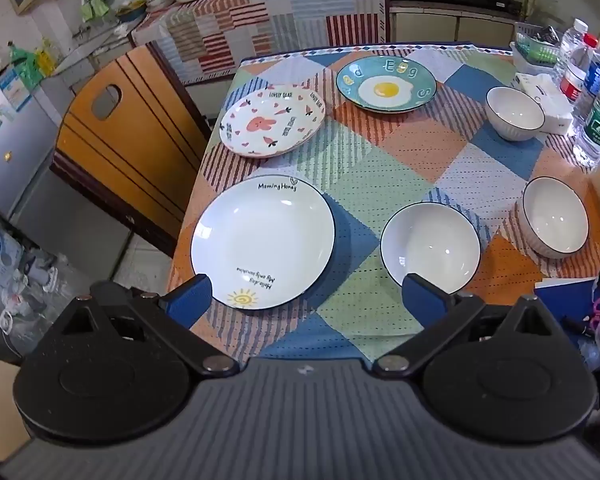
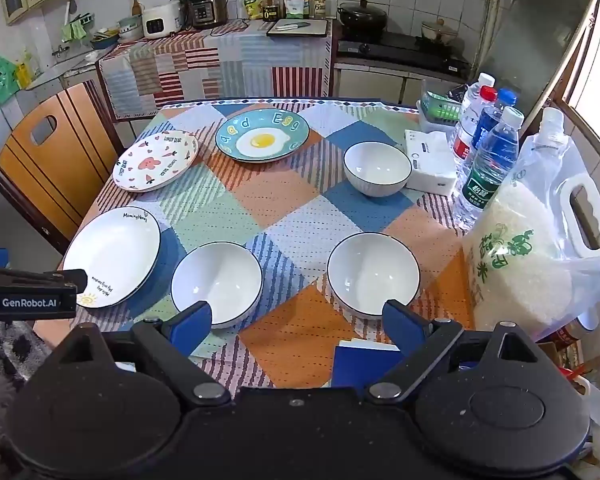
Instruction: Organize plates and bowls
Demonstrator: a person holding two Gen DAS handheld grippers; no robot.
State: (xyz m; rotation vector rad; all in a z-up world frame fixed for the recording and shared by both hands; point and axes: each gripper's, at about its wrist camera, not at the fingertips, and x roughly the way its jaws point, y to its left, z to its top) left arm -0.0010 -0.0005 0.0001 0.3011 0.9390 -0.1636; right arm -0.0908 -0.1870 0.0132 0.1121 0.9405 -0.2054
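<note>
We see the table under its patchwork cloth, with three plates down its left side: the white plate nearest, the bunny plate behind, the egg plate farthest. Three white bowls sit apart on the right. Our left tool and right tool hover spread apart, gripping nothing.

Patchwork tablecloth – orange, blue, green, teal fried-egg plate, white dark-rimmed bowls
</note>
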